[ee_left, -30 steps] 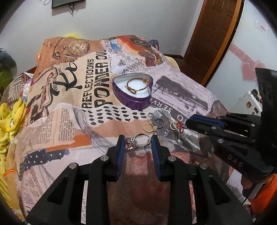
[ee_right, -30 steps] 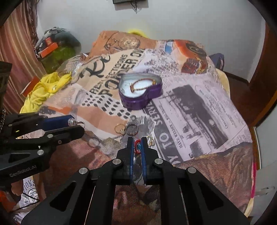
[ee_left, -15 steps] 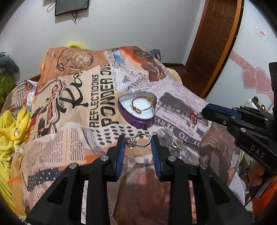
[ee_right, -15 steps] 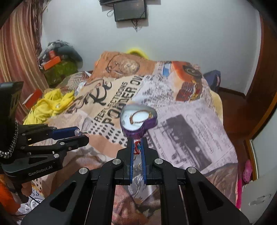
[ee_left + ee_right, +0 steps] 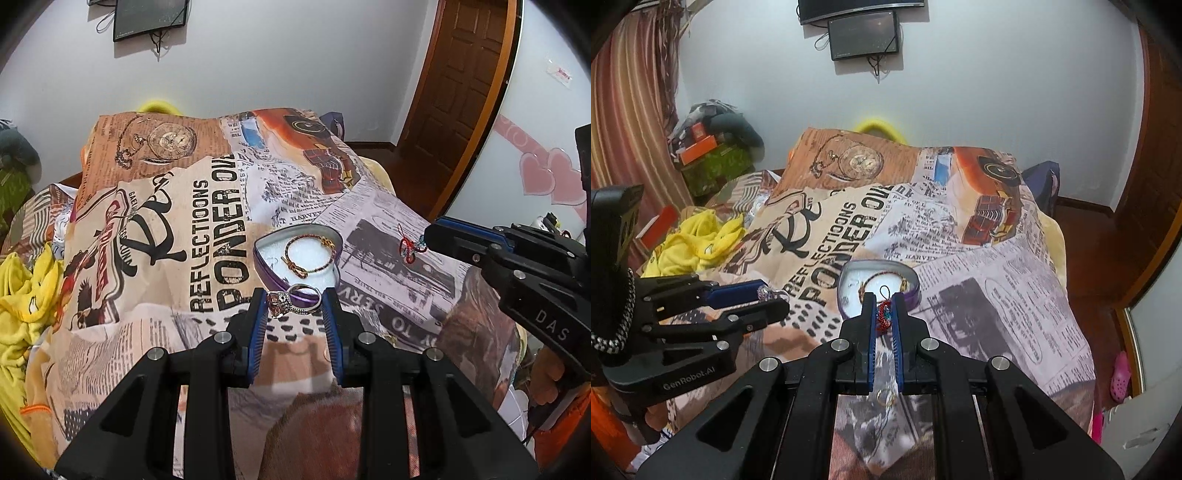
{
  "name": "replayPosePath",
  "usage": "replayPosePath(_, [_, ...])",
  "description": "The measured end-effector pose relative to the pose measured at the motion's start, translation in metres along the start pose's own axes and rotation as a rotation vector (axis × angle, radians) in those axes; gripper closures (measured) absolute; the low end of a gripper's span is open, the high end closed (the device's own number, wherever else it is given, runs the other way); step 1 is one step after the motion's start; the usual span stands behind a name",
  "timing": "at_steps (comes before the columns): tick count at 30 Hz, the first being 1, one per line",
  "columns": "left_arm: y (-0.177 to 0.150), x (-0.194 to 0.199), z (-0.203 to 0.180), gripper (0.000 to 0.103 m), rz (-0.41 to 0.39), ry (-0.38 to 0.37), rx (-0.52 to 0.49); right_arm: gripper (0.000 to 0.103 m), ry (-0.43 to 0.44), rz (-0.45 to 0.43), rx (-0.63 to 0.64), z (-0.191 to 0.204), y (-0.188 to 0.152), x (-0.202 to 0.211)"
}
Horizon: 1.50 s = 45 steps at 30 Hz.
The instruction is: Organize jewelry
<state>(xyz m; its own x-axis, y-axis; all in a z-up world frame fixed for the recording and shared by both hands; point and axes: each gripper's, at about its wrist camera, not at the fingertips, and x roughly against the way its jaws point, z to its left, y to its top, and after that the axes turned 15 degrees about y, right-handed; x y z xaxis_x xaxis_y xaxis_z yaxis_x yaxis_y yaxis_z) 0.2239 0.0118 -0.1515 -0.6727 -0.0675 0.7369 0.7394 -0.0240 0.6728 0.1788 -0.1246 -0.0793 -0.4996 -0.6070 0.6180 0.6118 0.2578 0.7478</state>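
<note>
A: What does the left hand-held gripper (image 5: 295, 295) carry?

B: A silver ring (image 5: 293, 300) with a large pinkish stone. The ring spans the gap between the two blue pads (image 5: 258, 314), stone against the left pad, so the jaws are clamped on it. It hangs just in front of the heart-shaped tin (image 5: 260, 264), above the near purple wall.

A: And the right hand-held gripper (image 5: 884, 314)?

B: Its jaws are pressed nearly together on a small red charm (image 5: 884, 314) with a bit of blue in it and a thin dark loop sticking up. From the left wrist view the charm (image 5: 410, 248) hangs off the tips to the right of the tin, clear of the blanket.

A: What lies in the tin?

B: A beaded bracelet (image 5: 309, 256) with gold clasps, resting on the white lining. In the right wrist view the tin (image 5: 916, 286) sits right behind the fingertips, with the bracelet (image 5: 886, 278) partly hidden by them.

A: Where is the tin itself?

B: On the bed, on a blanket (image 5: 207, 236) printed with newspaper text and a pocket watch. The large black lettering runs just left of the tin.

A: Anything else near the tin?

B: A small gold ring (image 5: 885, 397) lies on the blanket in front of the tin, seen between the right gripper's fingers. A yellow cloth (image 5: 698, 243) is bunched well to the left of the tin.
</note>
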Motion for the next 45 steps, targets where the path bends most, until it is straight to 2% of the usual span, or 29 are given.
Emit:
replayPosePath(19, [0.028, -0.055, -0.004, 0.074, 0.042, -0.007, -0.004, 0.096, 0.064, 0.019, -0.023, -0.017, 0.026, -0.049])
replayPosePath(30, [0.034, -0.089, -0.013, 0.074, 0.093, -0.029, -0.043, 0.096, 0.069, 0.095, -0.039, -0.030, 0.022, -0.075])
replayPosePath(45, [0.036, -0.096, -0.016, 0.074, 0.096, -0.017, -0.069, 0.096, 0.057, 0.106, -0.042, -0.038, 0.023, -0.078])
